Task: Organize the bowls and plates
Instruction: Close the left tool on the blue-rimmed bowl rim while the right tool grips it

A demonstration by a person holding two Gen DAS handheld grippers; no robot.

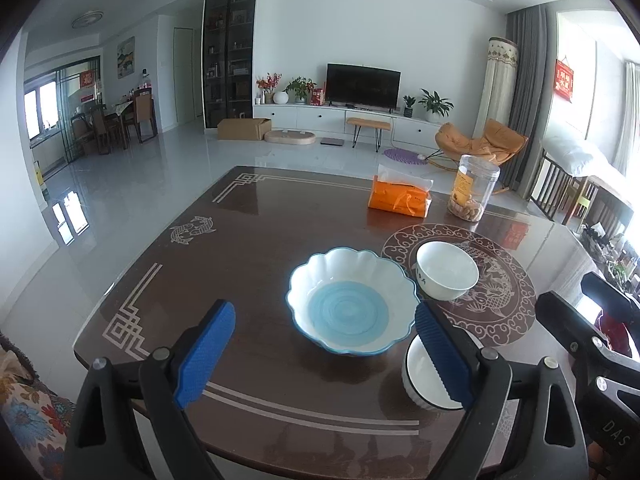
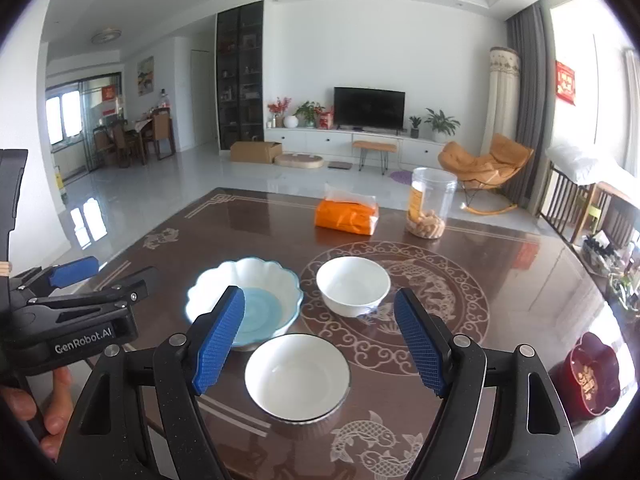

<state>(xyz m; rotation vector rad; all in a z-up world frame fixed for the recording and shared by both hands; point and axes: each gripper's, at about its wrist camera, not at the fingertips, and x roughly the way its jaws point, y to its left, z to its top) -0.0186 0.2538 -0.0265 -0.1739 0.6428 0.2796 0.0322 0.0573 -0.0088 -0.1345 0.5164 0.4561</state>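
Note:
In the left wrist view my left gripper (image 1: 324,354) stands open above the table, with nothing between its blue pads. Just ahead of it sits a scalloped white bowl with a blue centre (image 1: 352,300). A plain white bowl (image 1: 447,270) stands to the right of that one. A white bowl with a dark rim (image 1: 420,380) is partly hidden behind the right finger. In the right wrist view my right gripper (image 2: 320,342) is open above the dark-rimmed bowl (image 2: 297,376) without touching it. The scalloped bowl (image 2: 256,304) and the plain bowl (image 2: 353,285) lie beyond it.
The dark glossy table (image 2: 500,280) also carries an orange tissue pack (image 2: 347,216), a clear jar of snacks (image 2: 430,208) and a dark red flower-shaped dish (image 2: 588,376) near its right edge. A hand (image 2: 24,408) holds the left gripper at the left.

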